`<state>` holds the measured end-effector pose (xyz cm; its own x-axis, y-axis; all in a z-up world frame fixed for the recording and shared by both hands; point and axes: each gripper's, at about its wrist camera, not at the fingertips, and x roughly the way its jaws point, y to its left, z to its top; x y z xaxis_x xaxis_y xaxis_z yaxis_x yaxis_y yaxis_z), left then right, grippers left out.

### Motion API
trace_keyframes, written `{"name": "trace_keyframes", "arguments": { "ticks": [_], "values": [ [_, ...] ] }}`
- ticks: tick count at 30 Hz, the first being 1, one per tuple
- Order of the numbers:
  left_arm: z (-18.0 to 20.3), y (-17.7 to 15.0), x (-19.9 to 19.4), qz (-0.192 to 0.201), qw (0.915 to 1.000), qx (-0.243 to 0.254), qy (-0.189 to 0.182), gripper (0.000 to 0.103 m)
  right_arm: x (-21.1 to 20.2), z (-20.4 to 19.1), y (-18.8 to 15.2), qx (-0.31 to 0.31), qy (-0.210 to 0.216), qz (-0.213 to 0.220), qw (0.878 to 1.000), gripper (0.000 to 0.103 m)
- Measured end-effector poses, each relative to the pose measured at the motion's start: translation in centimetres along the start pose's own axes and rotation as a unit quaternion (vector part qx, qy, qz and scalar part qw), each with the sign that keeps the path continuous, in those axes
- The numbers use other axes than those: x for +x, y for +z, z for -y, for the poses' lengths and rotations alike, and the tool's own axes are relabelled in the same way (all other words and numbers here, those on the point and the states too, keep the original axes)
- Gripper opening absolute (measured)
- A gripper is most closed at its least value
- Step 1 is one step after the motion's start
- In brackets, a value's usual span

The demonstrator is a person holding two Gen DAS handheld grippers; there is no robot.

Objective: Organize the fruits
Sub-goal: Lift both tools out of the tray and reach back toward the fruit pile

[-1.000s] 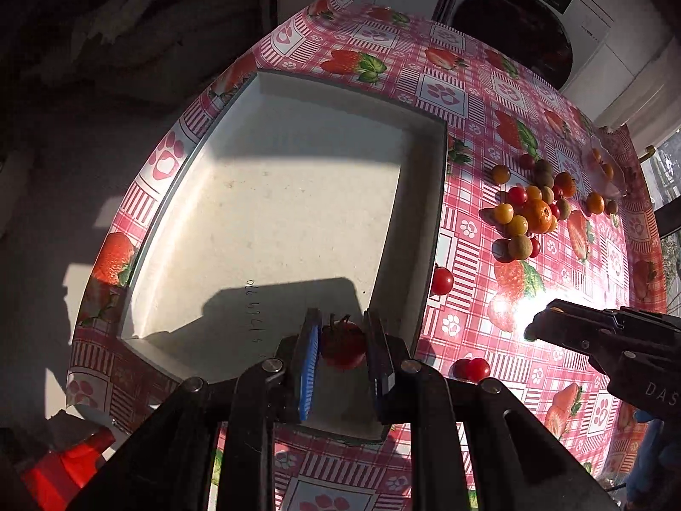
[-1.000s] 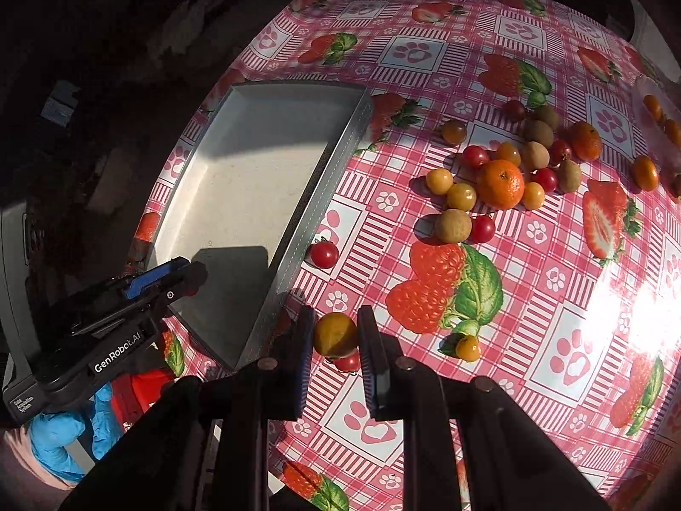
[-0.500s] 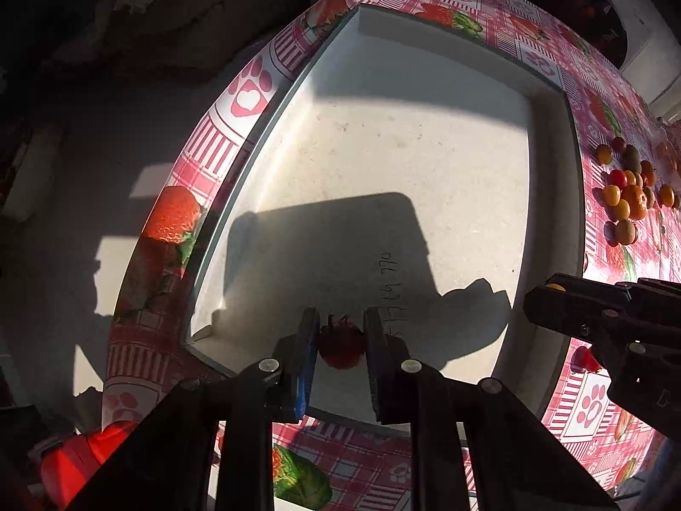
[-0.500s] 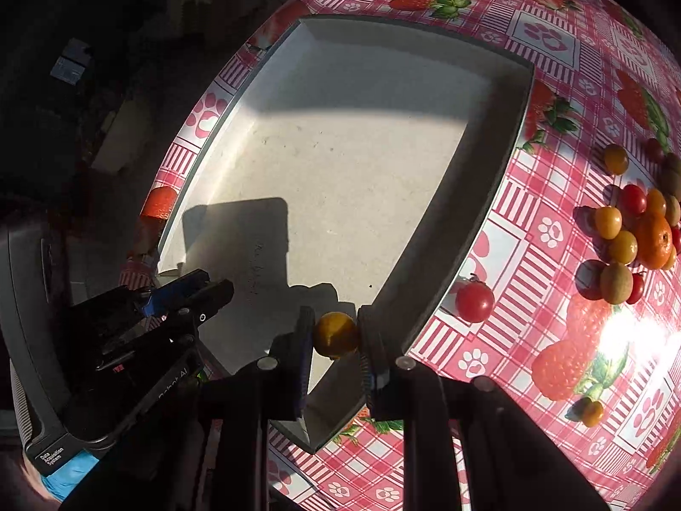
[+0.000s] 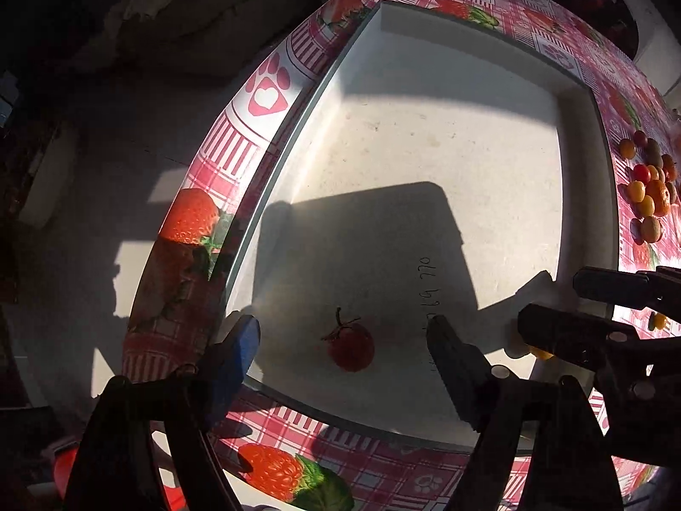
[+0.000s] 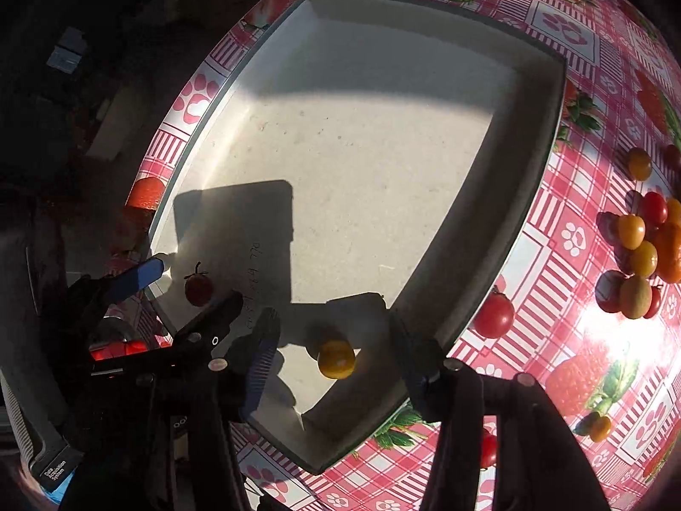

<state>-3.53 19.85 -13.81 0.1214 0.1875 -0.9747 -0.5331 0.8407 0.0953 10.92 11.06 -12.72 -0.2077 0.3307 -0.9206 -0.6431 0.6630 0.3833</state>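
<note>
A white tray (image 5: 587,196) lies on the strawberry-print tablecloth. My left gripper (image 5: 344,340) is open over the tray's near end, and a red tomato with a stem (image 5: 351,347) lies on the tray floor between its fingers. The tomato also shows in the right wrist view (image 6: 198,289). My right gripper (image 6: 336,357) is open over the tray's near right corner, and a yellow tomato (image 6: 336,358) lies free between its fingers. The left gripper (image 6: 187,294) shows at the left of that view, the right gripper (image 5: 596,319) at the right of the left wrist view.
A pile of small red, yellow and orange fruits (image 6: 642,247) lies on the cloth (image 6: 553,281) right of the tray. A single red tomato (image 6: 493,314) sits next to the tray's right wall (image 6: 502,213). The table edge runs along the tray's left side.
Both grippers have opened over the tray. The red tomato and the yellow tomato have left the fingers and now lie on the tray floor.
</note>
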Motion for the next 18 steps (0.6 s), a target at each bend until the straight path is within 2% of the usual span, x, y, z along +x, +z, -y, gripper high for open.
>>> {"name": "trace_keyframes", "arguments": {
  "ticks": [1,9,13,18],
  "values": [
    [-0.2,0.1,-0.1,0.0,1.0,-0.002,-0.002,0.082,-0.4,-0.1,0.1,0.003,0.007,0.003,1.0,0.086],
    [0.3,0.4,-2.5,0.013,0.9997,0.016,-0.008,0.082,-5.0,0.6,-0.8,0.009,-0.029,0.05,0.998,0.093],
    [3.2,-1.2,-4.0,0.016,0.9988,0.042,-0.017,0.082,-6.7,4.5,-3.9,0.052,-0.054,0.044,0.996,0.093],
    [8.5,-3.9,-5.3,0.01,0.9952,0.091,-0.035,0.082,-6.9,10.6,-9.8,0.131,-0.087,0.015,0.987,0.093]
  ]
}}
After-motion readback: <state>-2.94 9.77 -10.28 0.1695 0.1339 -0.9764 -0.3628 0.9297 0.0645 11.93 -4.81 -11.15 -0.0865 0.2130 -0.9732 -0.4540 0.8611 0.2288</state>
